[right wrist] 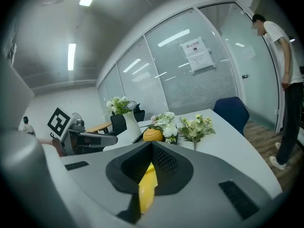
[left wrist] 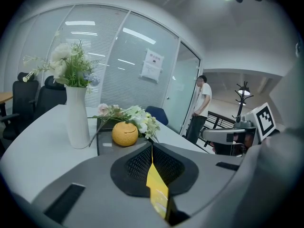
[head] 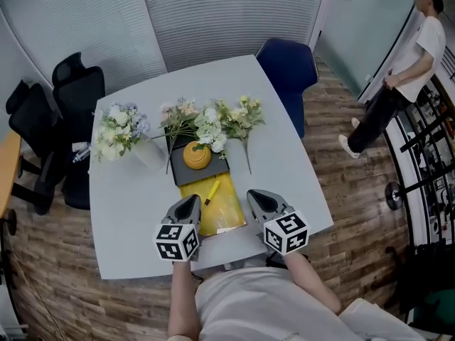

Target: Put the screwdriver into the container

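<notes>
A yellow screwdriver (head: pixel 212 190) lies on a flat yellow bag (head: pixel 224 212) at the near middle of the white table (head: pixel 298 162). Behind it an orange round pot (head: pixel 197 155) sits on a dark tray (head: pixel 186 175). My left gripper (head: pixel 192 203) is at the bag's left edge, jaws together, with yellow bag material (left wrist: pixel 158 194) pinched between them. My right gripper (head: pixel 254 196) is at the bag's right edge, likewise closed with yellow material (right wrist: pixel 146 194) in its gap. The pot (left wrist: pixel 125 133) shows ahead of the left gripper (left wrist: pixel 152 148) and, in the right gripper view, ahead of the right gripper (right wrist: pixel 152 148).
A white vase of flowers (left wrist: pixel 77 118) stands left of the tray, and loose flower stems (head: pixel 227 123) lie across its back. A blue chair (head: pixel 288 69) is at the far right corner, black office chairs (head: pixel 64 98) at the left. A person (head: pixel 398 77) stands by the glass wall.
</notes>
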`<state>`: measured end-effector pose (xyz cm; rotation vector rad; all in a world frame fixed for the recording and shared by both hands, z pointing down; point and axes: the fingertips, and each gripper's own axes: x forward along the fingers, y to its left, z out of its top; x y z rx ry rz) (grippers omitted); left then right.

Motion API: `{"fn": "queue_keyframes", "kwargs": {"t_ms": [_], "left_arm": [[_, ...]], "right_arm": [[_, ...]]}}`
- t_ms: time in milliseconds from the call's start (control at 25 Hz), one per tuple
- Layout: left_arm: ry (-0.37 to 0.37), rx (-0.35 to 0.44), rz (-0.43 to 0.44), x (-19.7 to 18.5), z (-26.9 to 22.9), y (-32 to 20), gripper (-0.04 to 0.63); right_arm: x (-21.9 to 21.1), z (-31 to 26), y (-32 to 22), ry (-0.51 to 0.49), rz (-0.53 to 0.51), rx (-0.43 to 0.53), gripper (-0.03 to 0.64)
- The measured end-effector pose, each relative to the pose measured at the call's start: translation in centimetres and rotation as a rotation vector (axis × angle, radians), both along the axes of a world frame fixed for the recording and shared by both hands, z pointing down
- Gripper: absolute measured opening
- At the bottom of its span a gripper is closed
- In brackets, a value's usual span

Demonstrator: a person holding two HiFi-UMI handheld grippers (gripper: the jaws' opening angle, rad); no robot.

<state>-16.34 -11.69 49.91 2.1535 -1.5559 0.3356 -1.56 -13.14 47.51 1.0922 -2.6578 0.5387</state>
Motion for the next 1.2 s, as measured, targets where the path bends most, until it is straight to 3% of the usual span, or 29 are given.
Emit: {"fn": "queue_keyframes", "kwargs": {"t_ms": [1200], "left_arm": [[0.021,0.0,-0.02,-0.65,0.21,-0.01,0.011]], "right_arm": [[-0.38,0.53,0.29,0.03,-0.029,-0.001,0.015]]}}
